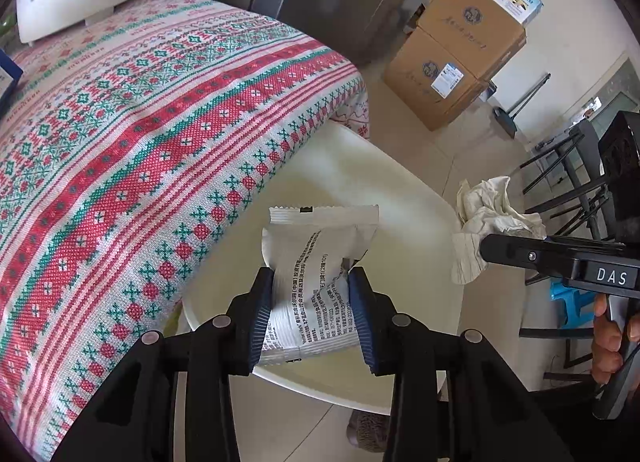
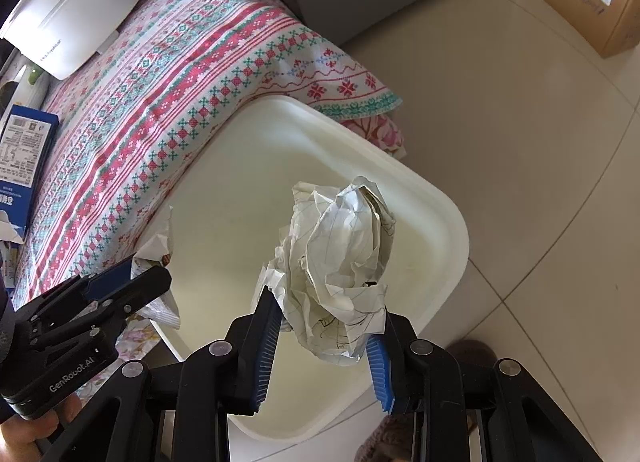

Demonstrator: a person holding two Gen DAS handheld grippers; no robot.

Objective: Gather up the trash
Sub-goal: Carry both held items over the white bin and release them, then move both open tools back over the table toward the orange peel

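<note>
A white snack wrapper (image 1: 316, 246) with black print sits pinched between the blue pads of my left gripper (image 1: 312, 282), which is shut on it above the white bin (image 1: 400, 197). My right gripper (image 2: 326, 314) is shut on a crumpled ball of lined paper (image 2: 344, 246), also held over the bin (image 2: 452, 221). In the left wrist view the right gripper (image 1: 486, 248) and its paper (image 1: 488, 205) hang at the bin's right edge. From the right wrist, the left gripper (image 2: 148, 278) and the wrapper (image 2: 160, 250) show at the bin's left edge. The bin's inside looks bare.
The bin stands on a tiled floor (image 2: 520, 121) against a table with a red and green patterned cloth (image 1: 140, 121). A white appliance (image 2: 72, 9) and a blue box (image 2: 24, 149) are on the table. Cardboard boxes (image 1: 456, 57) and black chair legs (image 1: 568, 181) stand farther off.
</note>
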